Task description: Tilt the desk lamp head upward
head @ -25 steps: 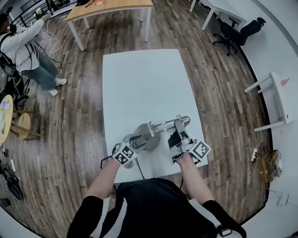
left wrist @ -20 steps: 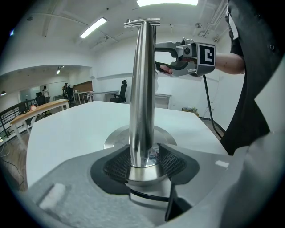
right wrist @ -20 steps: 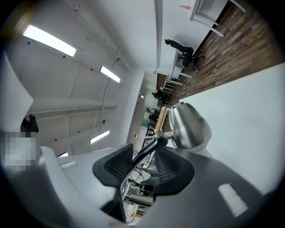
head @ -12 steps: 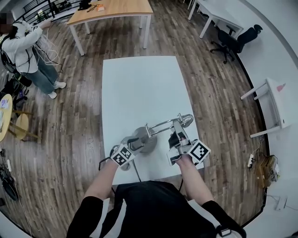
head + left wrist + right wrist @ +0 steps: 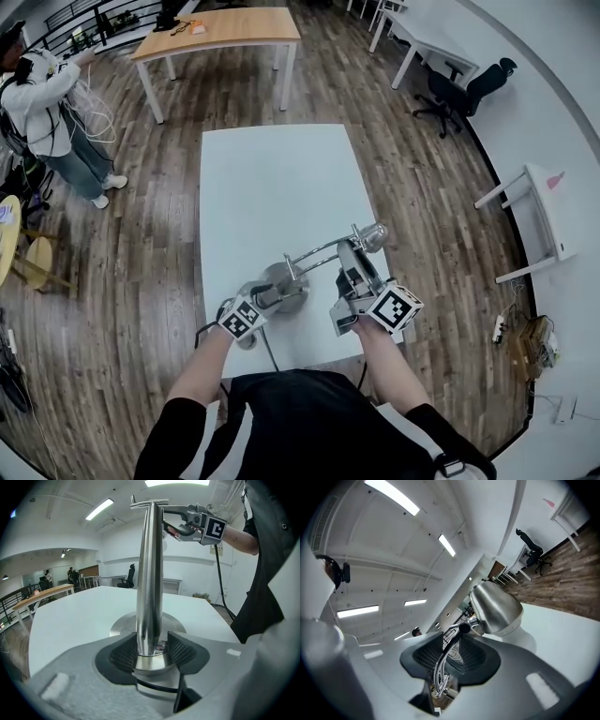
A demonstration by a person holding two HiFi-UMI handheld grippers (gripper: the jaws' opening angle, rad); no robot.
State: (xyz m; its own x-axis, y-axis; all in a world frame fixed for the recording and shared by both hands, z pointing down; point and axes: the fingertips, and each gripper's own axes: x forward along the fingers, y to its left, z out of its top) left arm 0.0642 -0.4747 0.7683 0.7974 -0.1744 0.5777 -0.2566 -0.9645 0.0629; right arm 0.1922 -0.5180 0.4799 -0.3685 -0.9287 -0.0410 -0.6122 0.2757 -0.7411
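Brushed-steel desk lamp (image 5: 314,255) — standing at the near edge of the white worktop (image 5: 281,169). Left gripper (image 5: 150,651): clamped on the upright post (image 5: 149,573) just above the round base (image 5: 121,626), steadying it. Right gripper (image 5: 450,656): jaws closing round the thin arm rods (image 5: 440,670) just behind the lamp head (image 5: 497,609), grip seemingly not yet tight. Head appears to face down toward the worktop — judged untilted; the whole upward tilt remains. Beyond: wooden table (image 5: 220,28), office chair (image 5: 464,89), standing person (image 5: 52,103).
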